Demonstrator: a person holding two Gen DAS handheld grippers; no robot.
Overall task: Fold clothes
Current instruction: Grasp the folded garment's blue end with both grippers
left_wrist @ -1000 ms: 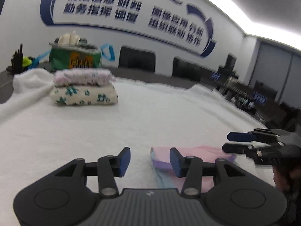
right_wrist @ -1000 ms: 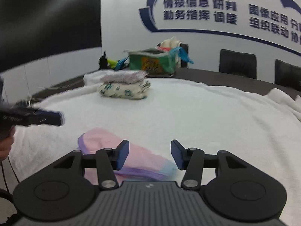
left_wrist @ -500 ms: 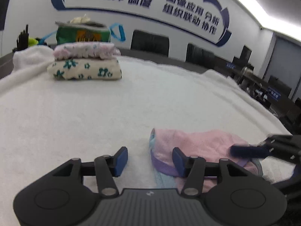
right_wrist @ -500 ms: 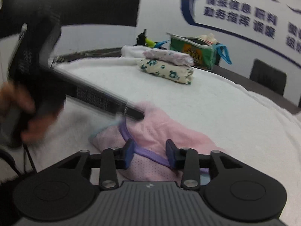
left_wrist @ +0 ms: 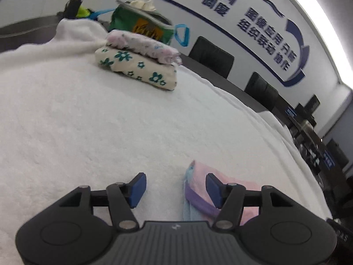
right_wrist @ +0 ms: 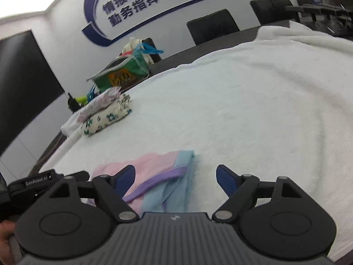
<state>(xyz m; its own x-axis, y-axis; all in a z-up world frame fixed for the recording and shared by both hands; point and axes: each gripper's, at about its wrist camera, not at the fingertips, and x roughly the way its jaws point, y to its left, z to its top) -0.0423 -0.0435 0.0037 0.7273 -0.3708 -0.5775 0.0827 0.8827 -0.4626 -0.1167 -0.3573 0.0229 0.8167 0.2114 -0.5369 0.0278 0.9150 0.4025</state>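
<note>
A small folded garment, pink with a purple band and a light blue part, lies on the white blanket. In the left wrist view the garment (left_wrist: pixel 198 190) sits under my right-hand pad, and my left gripper (left_wrist: pixel 176 187) is open and empty, low over the blanket. In the right wrist view the garment (right_wrist: pixel 158 176) lies between and just ahead of the fingers, and my right gripper (right_wrist: pixel 175 181) stands wide open above it, holding nothing. The other gripper's body (right_wrist: pixel 35 183) shows at the left edge there.
A stack of two folded clothes (left_wrist: pixel 141 64) (right_wrist: pixel 103 112), floral cream under pink print, rests at the far side of the white blanket (left_wrist: pixel 88 121). Behind it stands a green bag (left_wrist: pixel 141 24) (right_wrist: pixel 123 72). Black chairs (left_wrist: pixel 211 55) line the far table edge.
Both cameras have tilted and dropped lower toward the pink garment. My right gripper has opened wider. The left gripper no longer crosses the right wrist view.
</note>
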